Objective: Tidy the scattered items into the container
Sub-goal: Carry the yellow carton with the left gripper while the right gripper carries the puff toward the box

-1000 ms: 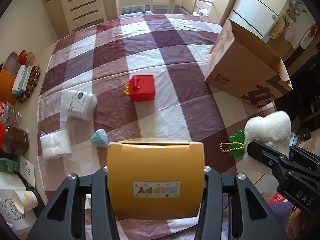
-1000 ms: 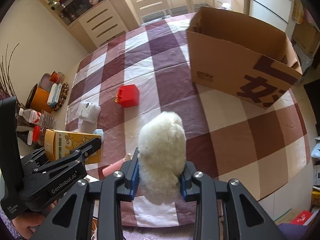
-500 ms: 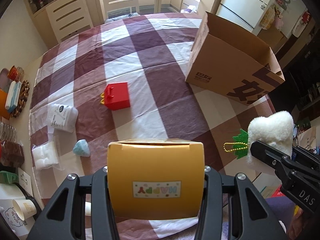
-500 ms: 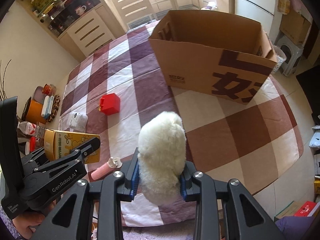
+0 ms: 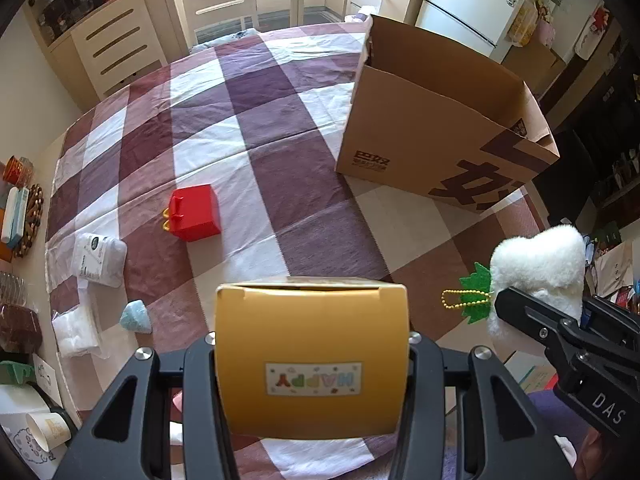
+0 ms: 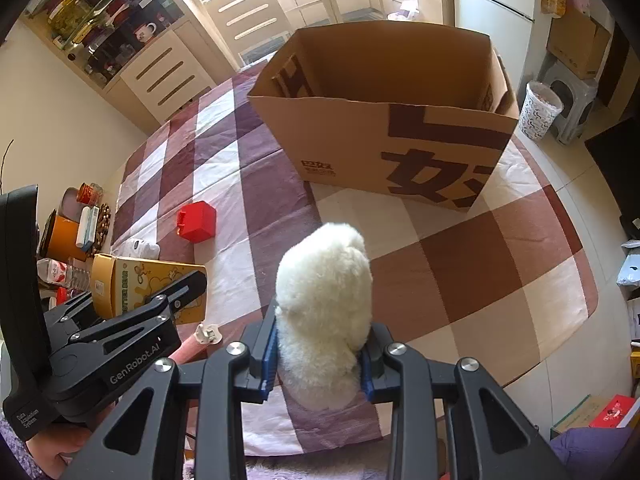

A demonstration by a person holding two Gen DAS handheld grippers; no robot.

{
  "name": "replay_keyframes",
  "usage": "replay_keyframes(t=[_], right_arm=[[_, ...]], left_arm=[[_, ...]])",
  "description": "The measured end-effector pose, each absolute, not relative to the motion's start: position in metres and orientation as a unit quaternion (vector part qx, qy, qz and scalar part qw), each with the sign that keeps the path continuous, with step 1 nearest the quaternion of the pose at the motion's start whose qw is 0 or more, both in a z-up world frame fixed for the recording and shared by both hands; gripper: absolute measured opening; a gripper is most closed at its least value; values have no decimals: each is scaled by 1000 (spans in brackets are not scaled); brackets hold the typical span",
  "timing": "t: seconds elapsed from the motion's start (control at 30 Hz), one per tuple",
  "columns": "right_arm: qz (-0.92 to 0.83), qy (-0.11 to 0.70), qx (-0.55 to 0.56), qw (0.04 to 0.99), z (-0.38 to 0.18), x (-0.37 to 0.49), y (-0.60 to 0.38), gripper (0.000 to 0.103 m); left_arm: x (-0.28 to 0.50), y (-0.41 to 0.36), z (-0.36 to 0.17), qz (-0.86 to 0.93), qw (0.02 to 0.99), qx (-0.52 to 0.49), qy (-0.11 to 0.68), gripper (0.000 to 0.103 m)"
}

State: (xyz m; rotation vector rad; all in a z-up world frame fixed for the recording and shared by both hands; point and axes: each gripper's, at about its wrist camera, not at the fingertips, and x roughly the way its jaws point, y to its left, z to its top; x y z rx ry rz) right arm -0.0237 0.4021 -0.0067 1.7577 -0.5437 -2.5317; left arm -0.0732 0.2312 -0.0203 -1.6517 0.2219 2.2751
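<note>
Cardboard box (image 6: 400,136) interior floor hidden behind its near wall

A home dining area, probably: checked tablecloth (image 5: 260,152), white fridge (image 5: 472,4), cupboard shelves with mugs (image 6: 104,28).

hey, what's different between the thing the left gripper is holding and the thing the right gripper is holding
The left gripper clamps a yellow carton; the right gripper clamps a white plush toy. The yellow carton is stiff, flat-sided and printed; the white plush toy is soft, rounded and fluffy, with a green tag on a bead chain. Both are held off the table, short of the cardboard box.
</note>
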Motion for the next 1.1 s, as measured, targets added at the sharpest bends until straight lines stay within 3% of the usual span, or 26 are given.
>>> replay_keyframes(t=[1.1], right_arm=[[-799,-200,566,-35,-23,-42,468,32]], left_arm=[[-100,310,-35,779,198,-584,117,46]])
